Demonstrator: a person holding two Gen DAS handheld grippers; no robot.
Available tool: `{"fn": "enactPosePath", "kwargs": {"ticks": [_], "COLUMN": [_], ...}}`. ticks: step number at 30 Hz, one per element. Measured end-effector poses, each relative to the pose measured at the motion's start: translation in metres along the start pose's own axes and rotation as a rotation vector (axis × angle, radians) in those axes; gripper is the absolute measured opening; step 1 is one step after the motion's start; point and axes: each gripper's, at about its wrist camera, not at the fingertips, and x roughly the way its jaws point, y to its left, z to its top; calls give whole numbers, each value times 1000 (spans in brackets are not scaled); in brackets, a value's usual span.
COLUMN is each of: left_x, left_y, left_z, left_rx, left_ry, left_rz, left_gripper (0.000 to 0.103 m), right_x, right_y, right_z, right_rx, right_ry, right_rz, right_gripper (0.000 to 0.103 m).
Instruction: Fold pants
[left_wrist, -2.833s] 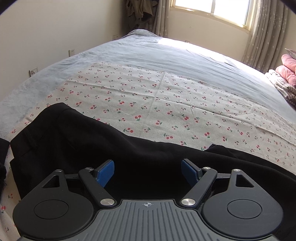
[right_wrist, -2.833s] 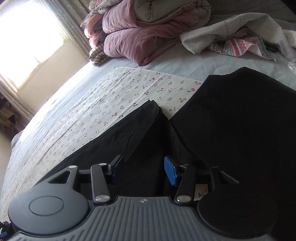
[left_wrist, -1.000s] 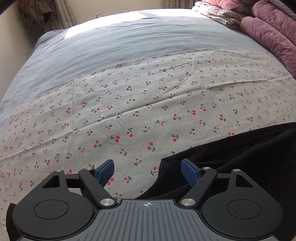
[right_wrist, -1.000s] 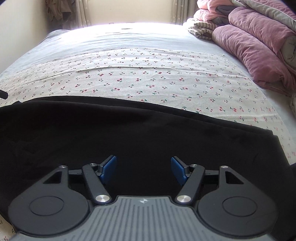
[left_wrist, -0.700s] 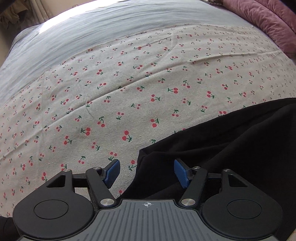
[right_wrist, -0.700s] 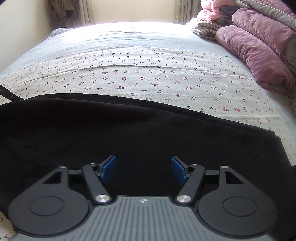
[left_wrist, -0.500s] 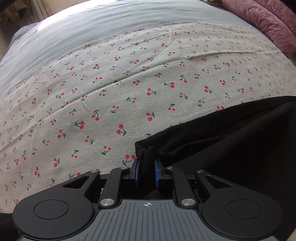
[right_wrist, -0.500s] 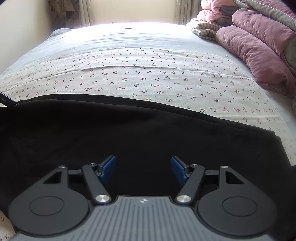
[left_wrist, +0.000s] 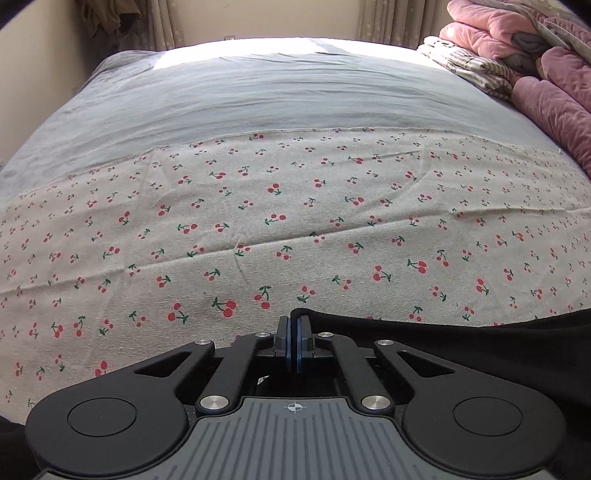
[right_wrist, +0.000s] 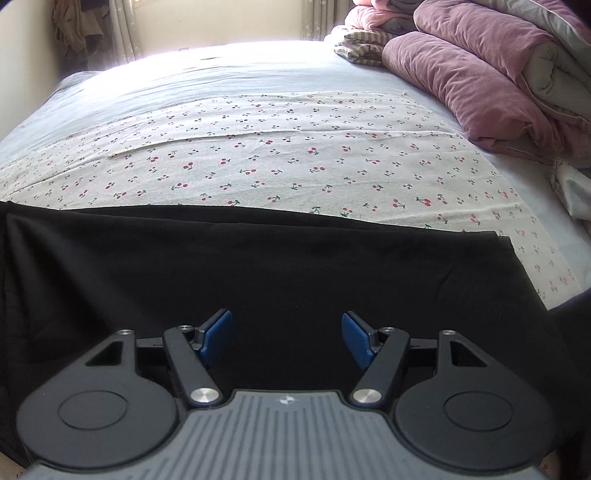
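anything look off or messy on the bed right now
Nothing is spilled or damaged. The black pants lie fairly flat on the cherry sheet, with one edge bunched up where the left gripper pinches it. The quilts are heaped untidily at the bed's far right.

One pair of black pants lay at 6 o'clock on one cherry-print cloth, itself spread over one grey bed sheet. Two hand-held grippers appeared: the left hand-held gripper and the right hand-held gripper. One heap of pink quilts and one striped folded cloth lay at 2 o'clock.
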Motion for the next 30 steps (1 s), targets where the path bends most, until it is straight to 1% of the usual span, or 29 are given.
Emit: {"fn": "enactPosePath", "kwargs": {"ticks": [2, 3, 6, 7, 8, 9, 10, 11, 12, 13, 14, 16, 17, 18, 19, 20, 21, 22, 23, 24, 27, 28, 30], "left_x": [0, -2, -7, -8, -8, -8, -8, -7, -6, -5, -3, -2, -1, -1, -1, -1, -1, -2, -3, -4, -6, -5, -3], "left_y": [0, 1, 9, 11, 13, 13, 12, 10, 9, 7, 4, -5, -9, -12, -14, -15, -15, -15, -14, -13, -8, -8, -12], "left_z": [-4, -6, -11, -12, -15, -16, -18, -19, -21, -22, -24, -26, -25, -25, -25, -25, -25, -25, -24, -24, -23, -23, -23], "left_rx": [-13, -29, -102, -122, -141, -146, -148, -153, -163, -174, -177, -150, -135, -125, -120, -116, -112, -113, -121, -136, -191, -198, -185], "left_ry": [-8, -15, -28, -33, -41, -47, -51, -54, -58, -59, -59, -68, -72, -75, -76, -76, -76, -77, -78, -81, -91, -94, -102], "left_rz": [-1, -10, -29, -35, -47, -49, -43, -38, -34, -26, -13, 28, 44, 56, 64, 69, 72, 73, 68, 61, 21, 14, 19], "left_gripper": [2, 2, 7, 7, 7, 7, 7, 7, 7, 8, 8, 8, 8, 8, 8, 8, 8, 8, 8, 8, 9, 10, 11], "right_x": [0, 0, 0, 1, 4, 8, 11, 15, 18, 20, 22, 27, 32, 38, 46, 53, 56, 58, 56, 53, 35, 31, 28], "right_y": [-31, -52, -118, -137, -152, -165, -174, -179, -179, -176, -170, -158, -156, -153, -153, -150, -148, -148, -148, -150, -154, -154, -154], "right_z": [9, 13, 22, 24, 24, 25, 24, 24, 25, 26, 28, 29, 28, 26, 25, 23, 21, 22, 24, 28, 35, 37, 39], "right_rx": [68, 118, 261, 307, 349, 389, 420, 440, 436, 410, 364, 258, 231, 216, 193, 177, 150, 136, 133, 145, 174, 171, 165], "right_ry": [-29, -49, -113, -143, -168, -179, -184, -183, -180, -173, -167, -145, -136, -120, -97, -85, -93, -93, -87, -76, -133, -157, -177], "right_rz": [-31, -67, -189, -234, -260, -250, -210, -157, -124, -128, -151, -210, -223, -211, -176, -171, -186, -186, -183, -169, -195, -204, -235], "right_gripper": [53, 53, 52, 46, 40, 25, 15, 14, 14, 15, 16, 31, 31, 31, 30, 30, 31, 26, 16, 0, 0, 0, 0]}}
